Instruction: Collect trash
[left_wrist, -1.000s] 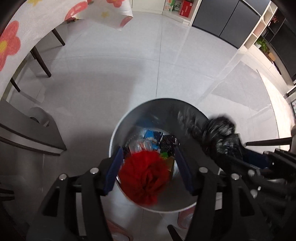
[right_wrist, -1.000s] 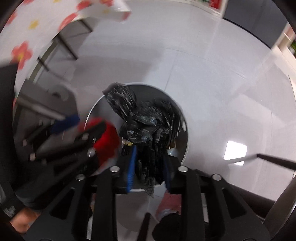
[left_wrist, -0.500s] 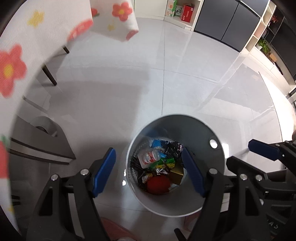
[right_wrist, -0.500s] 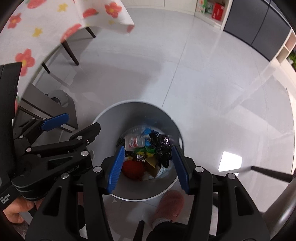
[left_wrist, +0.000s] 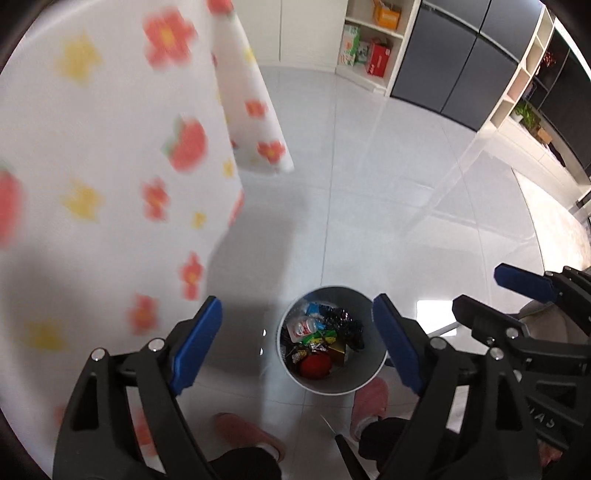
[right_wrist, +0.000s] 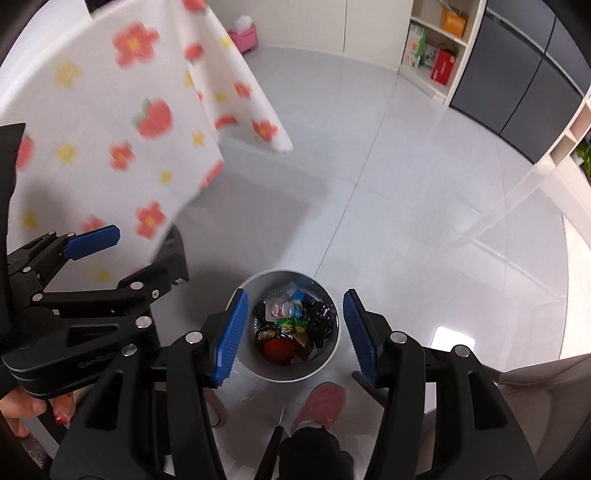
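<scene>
Above bin (left_wrist: 364, 384), both hand-held grippers (left_wrist: 299, 350) (right_wrist: 293, 334) gape empty.

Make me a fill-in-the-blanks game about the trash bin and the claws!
1. The red ball lies inside the ______.
2. Both the left claw and the right claw are ______, holding nothing.
3. The bin stands on the ______.
4. The tablecloth is printed with red and yellow ______.

Missing words: bin; open; floor; flowers
</scene>
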